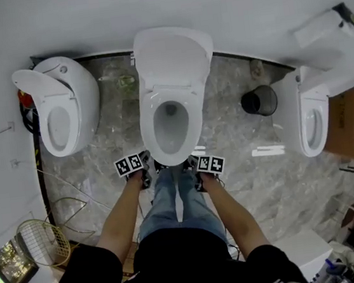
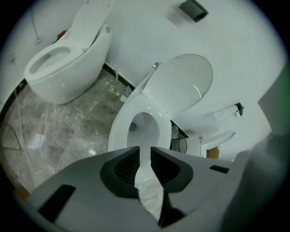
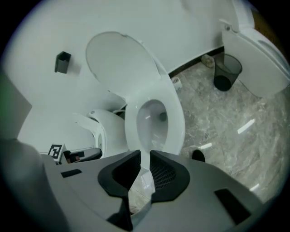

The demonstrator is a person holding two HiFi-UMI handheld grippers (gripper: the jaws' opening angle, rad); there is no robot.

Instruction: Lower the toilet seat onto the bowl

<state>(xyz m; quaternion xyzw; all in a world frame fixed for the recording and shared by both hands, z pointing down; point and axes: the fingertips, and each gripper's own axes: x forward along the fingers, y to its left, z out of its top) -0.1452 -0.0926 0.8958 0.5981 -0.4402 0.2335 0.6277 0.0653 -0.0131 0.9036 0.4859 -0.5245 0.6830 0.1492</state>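
The middle white toilet stands straight ahead of me. Its seat ring lies flat on the bowl, and the lid is tipped up against the wall. In the left gripper view the ring and the raised lid show just past my jaws. In the right gripper view I see the same ring and lid. My left gripper hangs at the bowl's front left, my right gripper at its front right. Neither touches the toilet. Each pair of jaws stands a narrow slit apart with nothing between them.
A second toilet stands to the left and a third to the right. A black waste bin sits between the middle and right ones. A wire basket lies at lower left, a cardboard box at far right. My jeans-clad legs are against the bowl's front.
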